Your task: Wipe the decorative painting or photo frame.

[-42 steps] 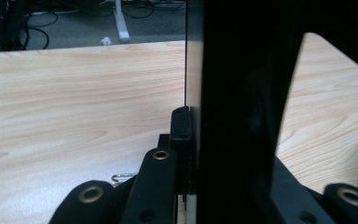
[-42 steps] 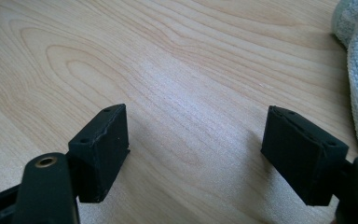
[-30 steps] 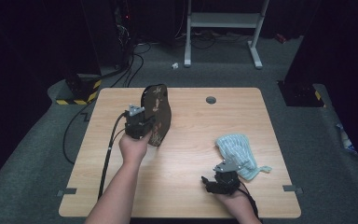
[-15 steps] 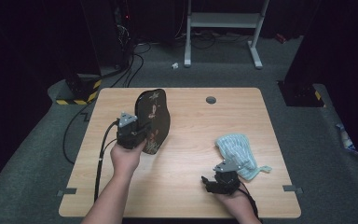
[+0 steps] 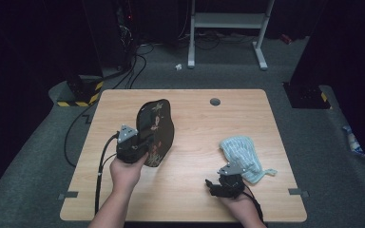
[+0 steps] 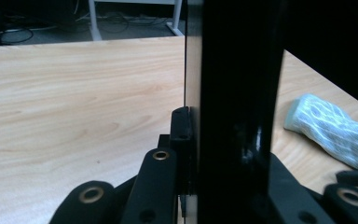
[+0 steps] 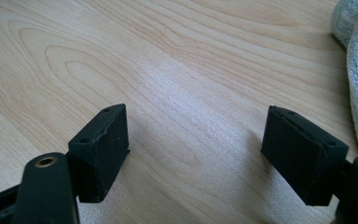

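A glossy black lacquered tray [image 5: 156, 130], oval with a lobed outline and a faint floral pattern on its face, stands tilted on edge over the left half of the pale wood-grain worktop [image 5: 190, 190]. The left gripper [image 5: 134, 146] has its fingers [image 6: 181, 135] clamped on the tray's near rim; in the left gripper view the tray's smooth dark edge [image 6: 235, 107] rises straight between them. The right gripper [image 5: 221, 184] rests low near the front right of the worktop, its blocky matte black fingers [image 7: 103, 147] spread wide with only bare wood between them. Just beside it, to the right and slightly behind, lies a crumpled light blue cloth [image 5: 243, 152] of soft looped terry. A small grey round grommet [image 5: 215, 101] sits near the far edge. Between tray and cloth the middle of the worktop is open, as is the front left corner. A black cable [image 5: 100, 175] trails from the left gripper over the front edge.
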Demonstrator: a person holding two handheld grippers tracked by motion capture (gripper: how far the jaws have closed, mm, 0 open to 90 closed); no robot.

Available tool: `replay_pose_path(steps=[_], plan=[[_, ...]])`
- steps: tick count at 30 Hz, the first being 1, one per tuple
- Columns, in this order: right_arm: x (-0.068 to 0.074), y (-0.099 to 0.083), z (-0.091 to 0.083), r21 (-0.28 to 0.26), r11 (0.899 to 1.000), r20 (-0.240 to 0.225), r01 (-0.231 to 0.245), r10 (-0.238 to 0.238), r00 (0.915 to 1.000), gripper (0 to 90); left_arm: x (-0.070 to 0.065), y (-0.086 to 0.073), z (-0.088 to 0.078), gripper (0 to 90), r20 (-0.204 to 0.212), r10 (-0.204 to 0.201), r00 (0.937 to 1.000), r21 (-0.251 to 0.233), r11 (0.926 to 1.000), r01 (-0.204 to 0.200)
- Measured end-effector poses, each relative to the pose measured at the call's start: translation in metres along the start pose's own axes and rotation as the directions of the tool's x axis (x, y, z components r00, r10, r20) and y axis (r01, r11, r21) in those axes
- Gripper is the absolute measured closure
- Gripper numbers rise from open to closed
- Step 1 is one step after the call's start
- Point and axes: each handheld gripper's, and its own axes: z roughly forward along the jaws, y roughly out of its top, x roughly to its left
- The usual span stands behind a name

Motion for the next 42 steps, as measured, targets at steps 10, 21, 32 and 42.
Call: replay_pose_path(steps=[10, 21, 32, 42], plan=[[0.0, 0.0, 0.0, 0.001, 1.0, 0.001, -0.004, 0.004, 1.0, 22.6, -0.01, -0.012, -0.009, 80.7, 0.012, 0.005, 0.9999, -0.018, 0.9998, -0.005], [0.0, 0.0, 0.0, 0.0, 1.0, 0.0, -0.001, 0.001, 1.0, 22.9, -0.018, -0.019, -0.013, 80.7, 0.023, 0.013, 0.9997, -0.021, 0.9997, -0.012], [0.0, 0.0, 0.0, -0.001, 1.0, 0.001, 0.0, 0.0, 1.0, 23.1, -0.02, -0.027, -0.003, 80.7, 0.031, 0.017, 0.9994, -0.02, 0.9997, -0.017], [0.0, 0.0, 0.0, -0.002, 1.0, 0.003, 0.001, -0.001, 1.0, 23.4, -0.016, -0.036, -0.004, 80.0, 0.074, 0.029, 0.9968, -0.039, 0.9989, -0.026]])
